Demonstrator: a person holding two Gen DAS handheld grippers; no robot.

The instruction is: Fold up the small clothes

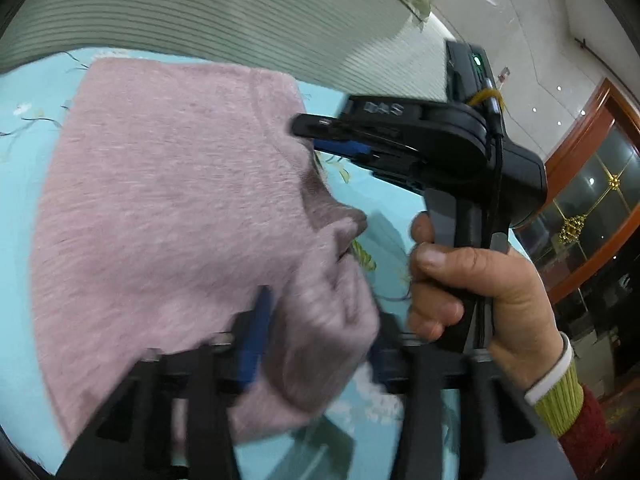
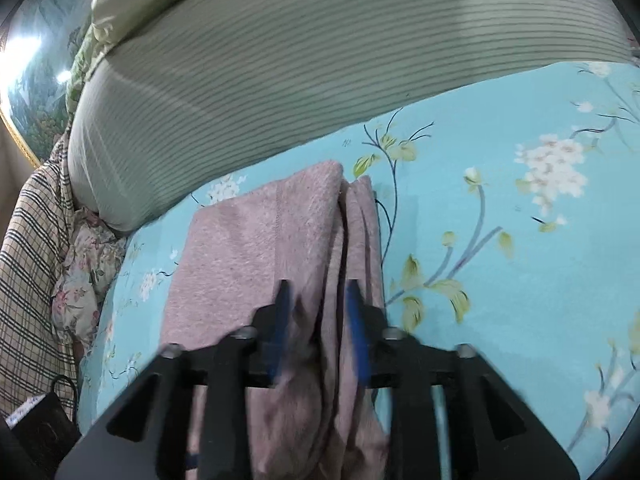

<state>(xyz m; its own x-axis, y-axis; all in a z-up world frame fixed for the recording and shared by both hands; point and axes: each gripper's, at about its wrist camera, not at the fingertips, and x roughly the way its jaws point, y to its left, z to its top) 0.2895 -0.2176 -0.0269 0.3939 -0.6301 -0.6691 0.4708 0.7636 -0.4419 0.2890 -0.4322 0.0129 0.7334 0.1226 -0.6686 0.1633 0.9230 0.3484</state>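
A fuzzy pink garment lies folded on the light blue floral sheet. My left gripper has a bunched fold of the garment between its blue-padded fingers. My right gripper, held by a hand, has its tip at the garment's far right edge. In the right wrist view the garment hangs in folds between my right gripper's blue pads, which close on it.
A large grey striped pillow lies along the far side of the sheet. A plaid cloth and a floral cloth lie at the left. A wooden glass cabinet stands at the right.
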